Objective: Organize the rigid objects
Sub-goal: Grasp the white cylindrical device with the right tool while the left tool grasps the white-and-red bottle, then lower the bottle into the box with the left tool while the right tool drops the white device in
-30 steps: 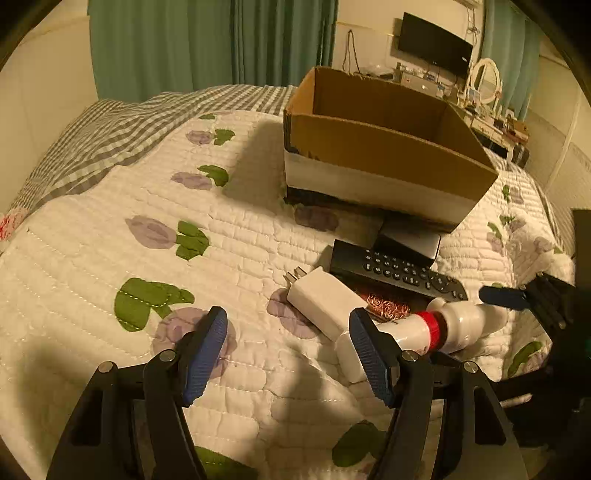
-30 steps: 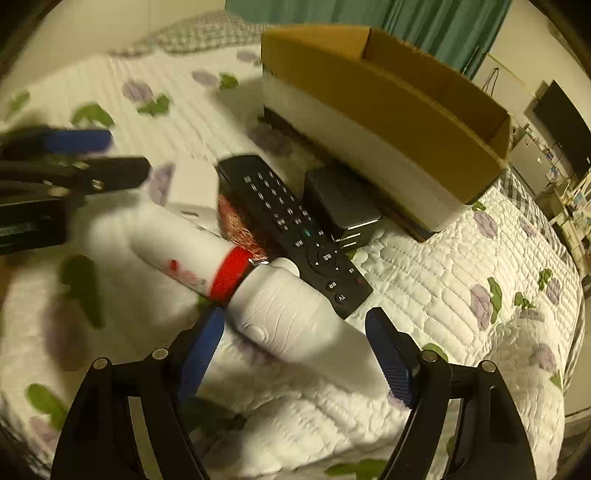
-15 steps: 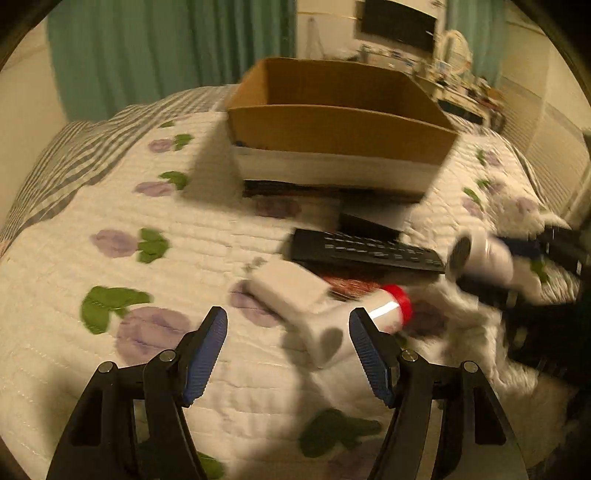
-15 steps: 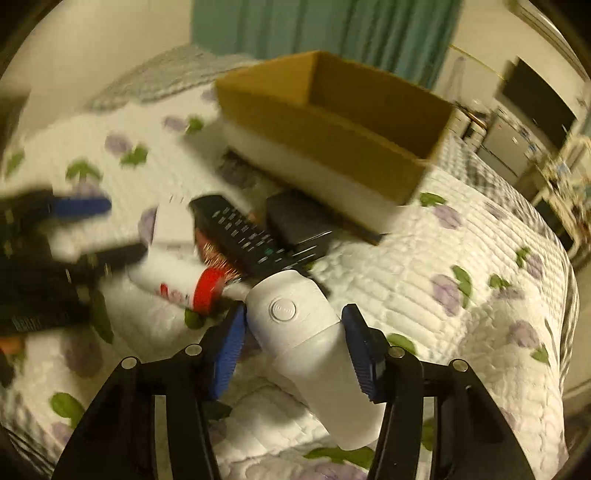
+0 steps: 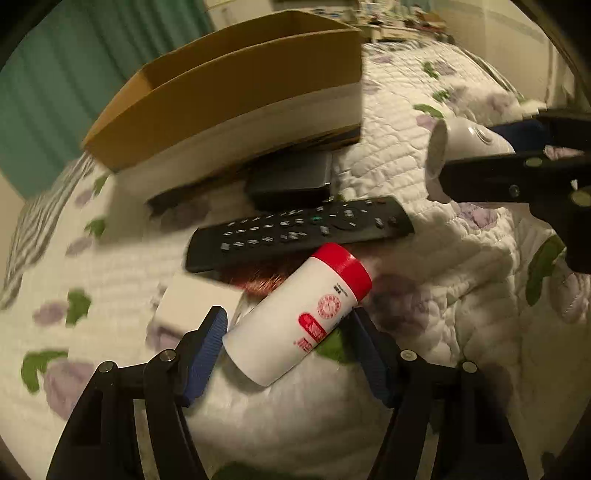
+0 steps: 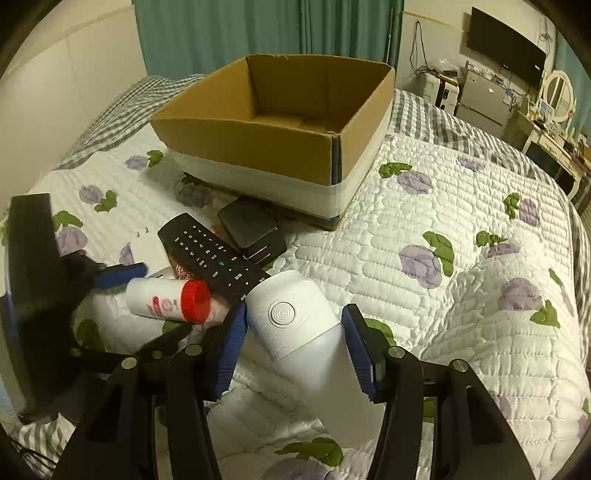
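My right gripper is shut on a white cylindrical device with a round button, held above the quilt; it also shows in the left wrist view. My left gripper is open, its fingers either side of a white bottle with a red cap, which lies on the bed and also shows in the right wrist view. A black remote lies behind the bottle. An open cardboard box stands on the bed beyond.
A small black box lies between the remote and the cardboard box. A white charger lies left of the bottle. The floral quilt stretches to the right. Green curtains hang behind; furniture stands at the far right.
My right gripper closed on the white device and lifted it away from the bottle. My left gripper moved forward and right, so its fingers now straddle the red-capped bottle.
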`<state>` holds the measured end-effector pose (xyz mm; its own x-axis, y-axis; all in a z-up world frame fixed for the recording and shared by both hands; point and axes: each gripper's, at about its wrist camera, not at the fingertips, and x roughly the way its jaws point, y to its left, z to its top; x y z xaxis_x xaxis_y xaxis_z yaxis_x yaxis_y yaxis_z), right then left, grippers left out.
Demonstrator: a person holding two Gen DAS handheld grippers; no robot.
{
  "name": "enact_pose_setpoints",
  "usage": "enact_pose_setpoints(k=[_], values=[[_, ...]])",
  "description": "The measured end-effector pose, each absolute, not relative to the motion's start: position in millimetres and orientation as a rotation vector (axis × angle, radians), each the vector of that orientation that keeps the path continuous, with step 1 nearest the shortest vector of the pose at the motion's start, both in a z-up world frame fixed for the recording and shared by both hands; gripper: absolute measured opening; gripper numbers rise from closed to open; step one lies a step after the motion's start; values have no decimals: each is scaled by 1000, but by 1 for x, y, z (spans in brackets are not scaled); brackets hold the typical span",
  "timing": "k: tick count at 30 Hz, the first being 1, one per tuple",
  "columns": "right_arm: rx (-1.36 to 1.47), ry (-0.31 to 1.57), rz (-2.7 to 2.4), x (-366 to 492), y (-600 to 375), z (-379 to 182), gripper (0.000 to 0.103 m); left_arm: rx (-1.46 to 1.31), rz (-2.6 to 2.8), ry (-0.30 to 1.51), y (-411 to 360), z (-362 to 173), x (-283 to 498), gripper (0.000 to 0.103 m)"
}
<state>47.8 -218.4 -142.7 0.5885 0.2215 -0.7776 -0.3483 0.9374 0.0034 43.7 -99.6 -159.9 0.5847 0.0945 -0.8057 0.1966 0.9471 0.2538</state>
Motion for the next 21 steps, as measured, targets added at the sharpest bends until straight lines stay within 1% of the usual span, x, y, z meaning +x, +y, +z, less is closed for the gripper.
enact_pose_setpoints(k=[2, 5, 10, 17, 21], values=[[-148, 882, 329, 48, -220, -143, 53, 352, -86, 947, -105, -161, 46, 65], [-134, 873, 326, 46, -223, -140, 53, 336, -114, 950, -103, -159, 45, 55], [-116, 854, 318, 43, -227, -133, 53, 203, -162, 959, -88, -147, 34, 45], [-113, 824, 308, 31, -228, -122, 53, 103, -195, 907, -77, -119, 9, 39], [-102, 813, 305, 26, -228, -116, 53, 60, -198, 863, -71, -101, 4, 38]])
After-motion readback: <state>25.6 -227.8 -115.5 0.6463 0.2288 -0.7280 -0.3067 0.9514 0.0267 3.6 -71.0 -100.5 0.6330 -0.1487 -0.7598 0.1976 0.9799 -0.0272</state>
